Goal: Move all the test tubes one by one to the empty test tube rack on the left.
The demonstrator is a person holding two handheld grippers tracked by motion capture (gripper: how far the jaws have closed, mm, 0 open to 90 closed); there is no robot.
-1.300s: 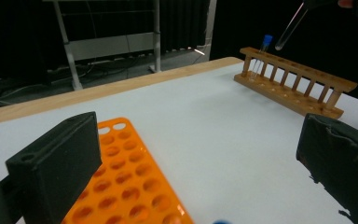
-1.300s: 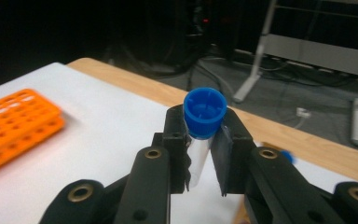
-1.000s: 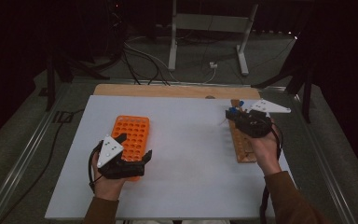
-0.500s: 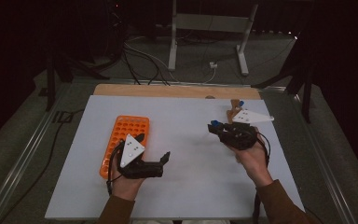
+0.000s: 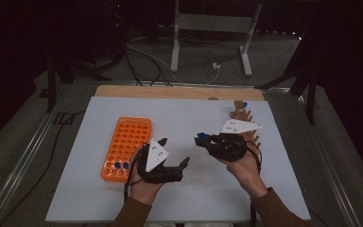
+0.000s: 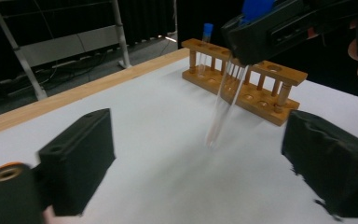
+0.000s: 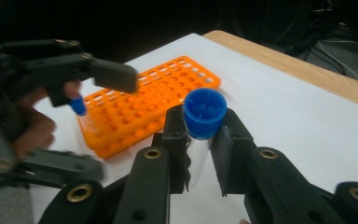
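My right gripper is shut on a clear test tube just under its blue cap, and holds it slanted over the middle of the white table. My left gripper faces it, open, and its jaws have just been closing a little. In the left gripper view the tube hangs ahead of and between the two black jaws without touching either. The orange rack lies left of my left hand. The wooden rack stands behind my right hand.
Two blue-capped tubes stand in the orange rack's near row. One more blue-capped tube stands at the far end of the wooden rack. A wooden strip edges the table's far side, with a metal stand and cables beyond.
Both hands have moved in toward the middle of the table and toward each other. The right gripper has carried the tube away from the wooden rack.
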